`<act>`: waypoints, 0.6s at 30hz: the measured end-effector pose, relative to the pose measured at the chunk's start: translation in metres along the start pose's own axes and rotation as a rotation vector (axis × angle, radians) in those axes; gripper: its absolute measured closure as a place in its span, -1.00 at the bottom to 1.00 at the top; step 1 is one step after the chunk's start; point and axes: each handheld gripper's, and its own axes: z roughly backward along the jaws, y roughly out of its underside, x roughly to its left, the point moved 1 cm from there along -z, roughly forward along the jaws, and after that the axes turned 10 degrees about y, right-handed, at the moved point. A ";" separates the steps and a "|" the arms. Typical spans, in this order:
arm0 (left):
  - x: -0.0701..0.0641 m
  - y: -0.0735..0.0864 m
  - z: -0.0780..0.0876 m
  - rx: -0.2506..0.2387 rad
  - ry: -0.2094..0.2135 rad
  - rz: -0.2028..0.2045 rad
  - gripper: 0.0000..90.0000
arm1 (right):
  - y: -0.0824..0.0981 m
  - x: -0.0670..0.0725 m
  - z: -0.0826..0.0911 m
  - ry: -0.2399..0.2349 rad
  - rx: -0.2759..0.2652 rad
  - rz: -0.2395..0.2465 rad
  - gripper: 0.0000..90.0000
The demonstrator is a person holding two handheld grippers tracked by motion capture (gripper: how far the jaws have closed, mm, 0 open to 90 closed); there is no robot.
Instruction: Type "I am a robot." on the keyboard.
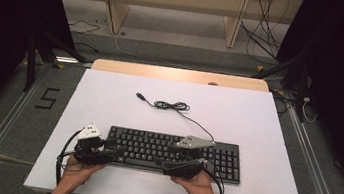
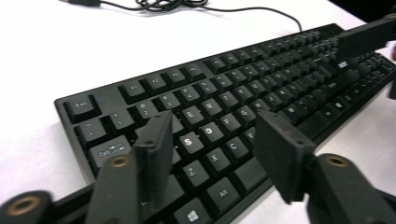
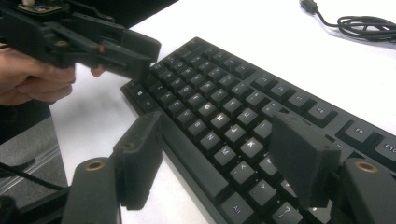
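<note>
Though perhaps blurred, keyboard (image 2: 224, 107) legends

The worktop (image 1: 109, 99) is lit brightly & evenly from above; surroundings are left dark. Only faint shadows are cast. Near tongs in both gripper views are slightly blurred, & the keyboard (image 2: 224, 116) softens w/ distance.
</note>
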 end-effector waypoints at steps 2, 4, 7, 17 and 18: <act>-0.002 0.000 0.001 -0.007 0.007 -0.002 -0.04 | 0.000 0.000 -0.001 -0.001 -0.001 0.002 -0.18; -0.003 0.000 0.003 -0.025 0.013 -0.010 -0.09 | -0.001 0.000 -0.002 0.001 0.001 0.003 -0.16; -0.004 -0.001 0.005 -0.035 0.016 -0.014 -0.14 | -0.001 0.000 -0.005 0.013 0.006 0.003 -0.13; -0.010 -0.001 0.008 -0.066 0.020 -0.018 -0.29 | -0.003 0.002 -0.013 0.034 0.029 0.011 0.15; -0.010 -0.001 0.008 -0.068 0.019 -0.018 -0.30 | -0.003 0.002 -0.014 0.034 0.031 0.013 0.19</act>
